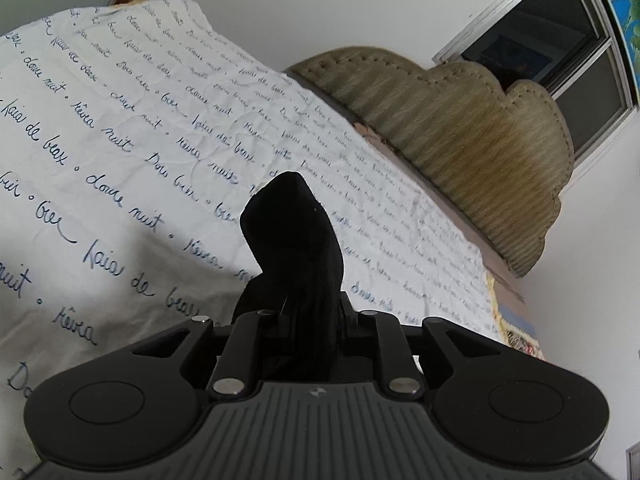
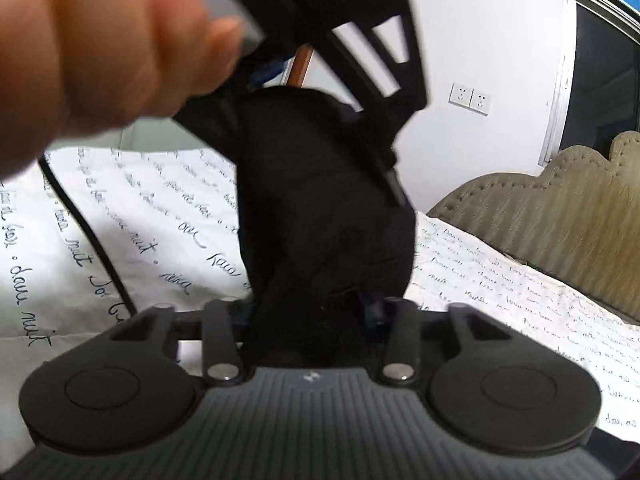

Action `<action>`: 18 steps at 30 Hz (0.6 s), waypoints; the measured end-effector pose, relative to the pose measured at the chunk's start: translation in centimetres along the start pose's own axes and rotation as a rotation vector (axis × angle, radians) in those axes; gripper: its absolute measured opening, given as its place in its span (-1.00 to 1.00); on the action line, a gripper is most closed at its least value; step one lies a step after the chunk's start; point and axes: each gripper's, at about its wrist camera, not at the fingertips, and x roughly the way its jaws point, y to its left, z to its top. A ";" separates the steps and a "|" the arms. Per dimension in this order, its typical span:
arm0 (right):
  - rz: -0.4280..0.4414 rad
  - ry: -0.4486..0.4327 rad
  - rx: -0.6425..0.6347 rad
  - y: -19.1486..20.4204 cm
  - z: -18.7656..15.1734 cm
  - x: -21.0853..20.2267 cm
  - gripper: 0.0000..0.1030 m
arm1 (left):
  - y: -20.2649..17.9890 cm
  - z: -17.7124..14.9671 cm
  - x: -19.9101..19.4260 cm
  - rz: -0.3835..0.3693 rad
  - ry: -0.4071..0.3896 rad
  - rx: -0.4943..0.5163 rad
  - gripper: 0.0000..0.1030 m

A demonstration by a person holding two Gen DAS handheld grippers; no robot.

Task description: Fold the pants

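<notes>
1. The black pants rise as a bunched fold in the lower middle of the left wrist view, held up over the bed.
2. The left gripper is pinched together on that fold; the cloth fills the gap between its jaws and stands up past them.
3. In the right wrist view, a bigger bundle of the same pants fills the middle of the frame, from the upper centre down to the jaws.
4. The right gripper has black cloth between its jaws, with the fingers hidden; whether they press on it I cannot tell.
5. A blurred hand fills the upper left of the right wrist view, holding the other gripper's dark body just beside the pants.
6. Below lies a white bedsheet printed with dark handwriting.
7. A padded olive headboard stands along the sheet's right edge.
8. Behind are a white wall, a double wall socket and a dark window at the upper right.
</notes>
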 end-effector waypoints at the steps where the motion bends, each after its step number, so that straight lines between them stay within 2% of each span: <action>1: 0.005 -0.007 0.013 -0.6 0.0 -0.4 -0.44 | -0.5 -0.1 0.0 -0.002 -0.007 0.002 -0.66; 5: 0.020 -0.024 0.076 -3.2 0.2 -2.0 -0.65 | -3.1 -0.8 0.1 -0.013 -0.025 0.025 -0.66; 11: 0.003 -0.056 0.198 -8.0 -0.4 -5.0 -0.68 | -8.6 -2.5 1.3 -0.051 -0.017 0.106 -0.66; 18: -0.034 -0.073 0.362 -14.0 -3.1 -8.7 -0.68 | -14.8 -5.8 4.9 -0.100 0.059 0.205 -0.66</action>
